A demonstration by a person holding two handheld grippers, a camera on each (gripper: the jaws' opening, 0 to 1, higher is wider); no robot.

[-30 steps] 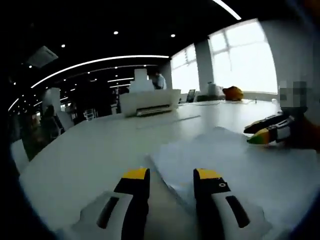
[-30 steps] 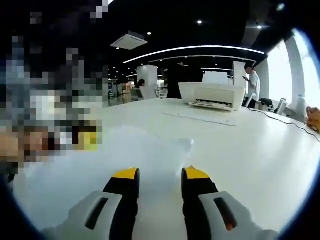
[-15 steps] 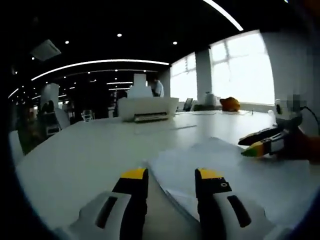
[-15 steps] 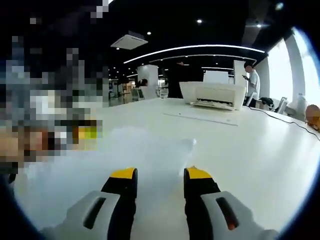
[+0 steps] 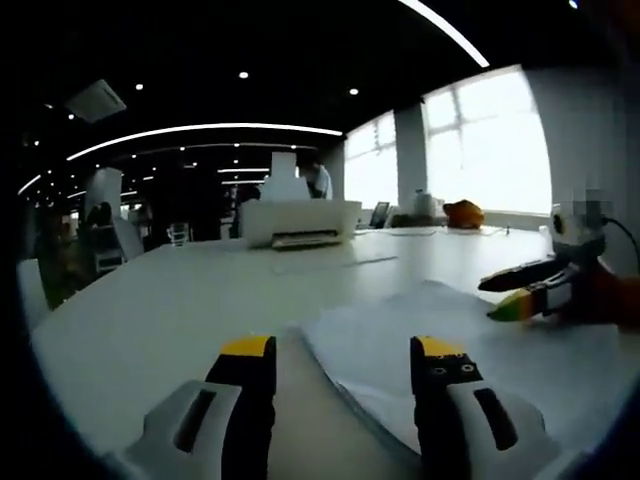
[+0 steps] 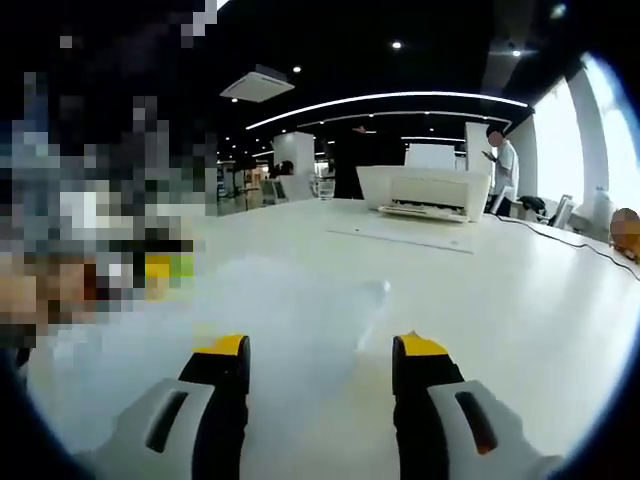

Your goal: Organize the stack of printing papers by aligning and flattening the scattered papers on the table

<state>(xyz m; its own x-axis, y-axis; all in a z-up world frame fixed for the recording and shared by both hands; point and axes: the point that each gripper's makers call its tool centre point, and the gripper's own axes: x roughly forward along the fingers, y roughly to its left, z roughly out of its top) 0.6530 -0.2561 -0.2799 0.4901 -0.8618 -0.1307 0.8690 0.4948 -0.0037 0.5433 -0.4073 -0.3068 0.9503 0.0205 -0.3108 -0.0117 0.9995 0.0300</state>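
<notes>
A loose stack of white printing papers (image 5: 470,345) lies on the white table (image 5: 170,300), its near corner between my left gripper's jaws. My left gripper (image 5: 345,352) is open, low over the stack's left edge. The right gripper (image 5: 520,290) enters the left gripper view from the right, resting at the stack's far side. In the right gripper view the papers (image 6: 290,310) spread ahead with a raised corner, and my right gripper (image 6: 322,350) is open just above them. A yellow jaw tip of the left gripper (image 6: 160,268) shows at the left.
A white printer (image 5: 300,220) stands at the far end of the table, also the printer (image 6: 425,192) in the right gripper view, with a single sheet (image 6: 400,235) lying before it. A person (image 6: 503,165) stands behind it. An orange object (image 5: 465,212) sits near the windows.
Both grippers' jaws have spread wider apart. The views have shifted only slightly; the papers lie much as before.
</notes>
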